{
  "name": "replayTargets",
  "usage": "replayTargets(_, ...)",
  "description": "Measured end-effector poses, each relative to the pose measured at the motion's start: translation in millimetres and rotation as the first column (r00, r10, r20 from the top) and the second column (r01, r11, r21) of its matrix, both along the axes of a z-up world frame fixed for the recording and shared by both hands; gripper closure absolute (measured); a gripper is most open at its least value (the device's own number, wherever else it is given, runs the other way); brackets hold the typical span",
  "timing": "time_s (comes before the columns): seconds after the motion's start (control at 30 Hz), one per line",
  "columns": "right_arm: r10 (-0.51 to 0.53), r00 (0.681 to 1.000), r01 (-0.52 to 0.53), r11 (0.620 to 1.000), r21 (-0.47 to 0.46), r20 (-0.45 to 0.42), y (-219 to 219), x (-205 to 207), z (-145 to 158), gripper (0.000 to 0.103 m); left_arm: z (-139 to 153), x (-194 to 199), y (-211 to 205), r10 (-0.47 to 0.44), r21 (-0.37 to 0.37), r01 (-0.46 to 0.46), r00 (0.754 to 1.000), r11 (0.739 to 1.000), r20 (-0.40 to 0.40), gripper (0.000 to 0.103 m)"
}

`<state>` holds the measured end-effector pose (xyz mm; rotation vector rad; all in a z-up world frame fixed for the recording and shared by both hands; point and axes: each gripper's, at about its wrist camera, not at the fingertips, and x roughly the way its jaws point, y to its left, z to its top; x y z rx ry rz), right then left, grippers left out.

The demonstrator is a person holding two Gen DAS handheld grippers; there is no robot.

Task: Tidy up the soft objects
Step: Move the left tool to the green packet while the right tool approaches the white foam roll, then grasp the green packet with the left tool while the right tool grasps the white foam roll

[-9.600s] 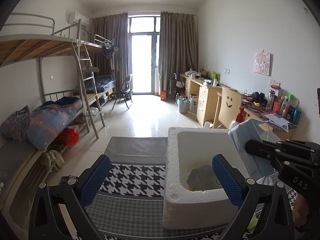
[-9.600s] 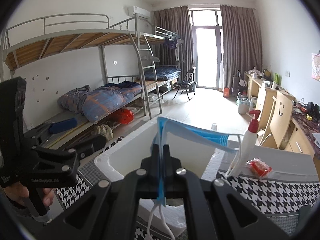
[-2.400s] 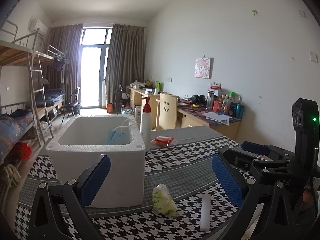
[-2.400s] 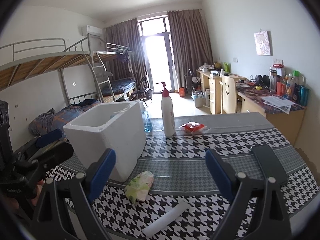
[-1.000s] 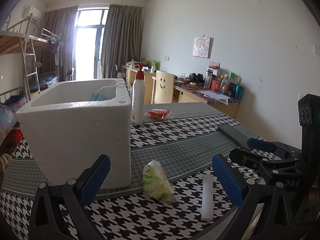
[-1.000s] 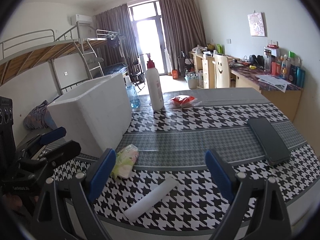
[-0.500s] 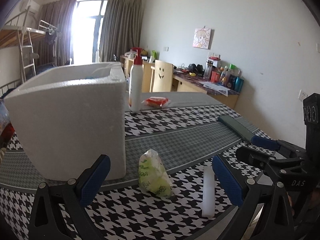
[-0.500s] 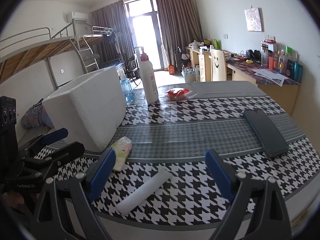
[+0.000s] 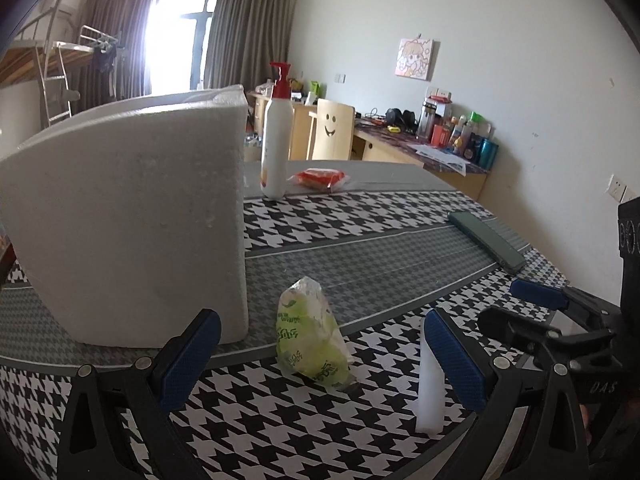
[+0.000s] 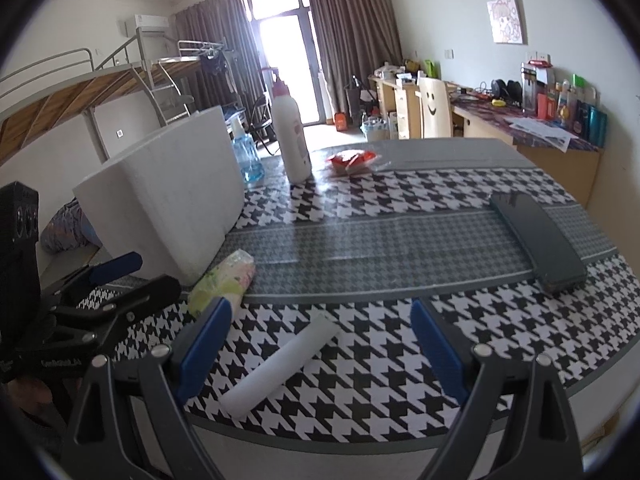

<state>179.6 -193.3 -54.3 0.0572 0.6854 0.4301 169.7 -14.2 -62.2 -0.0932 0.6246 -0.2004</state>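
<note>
Both grippers' jaws spread wide, empty | crinkly green plastic tissue pack (image 9: 310, 344) near white foam box (image 9: 132, 216) | risk: slippery wrap squirts from pinch.

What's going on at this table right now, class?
A person holds two handheld grippers low over a houndstooth tablecloth. Both the left gripper and the right gripper are open and empty. The left one faces a green tissue pack lying beside a white foam box. The right one faces a white foam roll. Neither item is gripped yet.
</note>
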Motion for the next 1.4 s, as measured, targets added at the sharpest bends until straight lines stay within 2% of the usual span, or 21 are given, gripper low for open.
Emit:
replayTargets(0.23,0.012,1.0,-0.012,1.0,-0.007,-0.025,1,-3,-9,0.01,-8,9,-1,0.024,-0.001,-0.024,0.998,1.0,-0.05,0.001)
replayTargets(1.03,0.025,0.997,-0.025,1.0,0.0,-0.077,-1,0,-25,0.01,-26,31,-13,0.065,0.037,-0.061,0.988,0.997,-0.138,0.002)
replayTargets(1.2,0.028,0.996,-0.028,1.0,0.003,-0.083,-1,0,-26,0.01,-29,35,-14,0.075,0.046,-0.069,0.984,0.997,-0.16,0.012)
replayTargets(1.4,0.042,0.995,-0.042,0.999,0.002,-0.094,4,-4,-30,0.01,-33,39,-14,0.078,0.054,-0.069,0.978,0.996,-0.194,0.018)
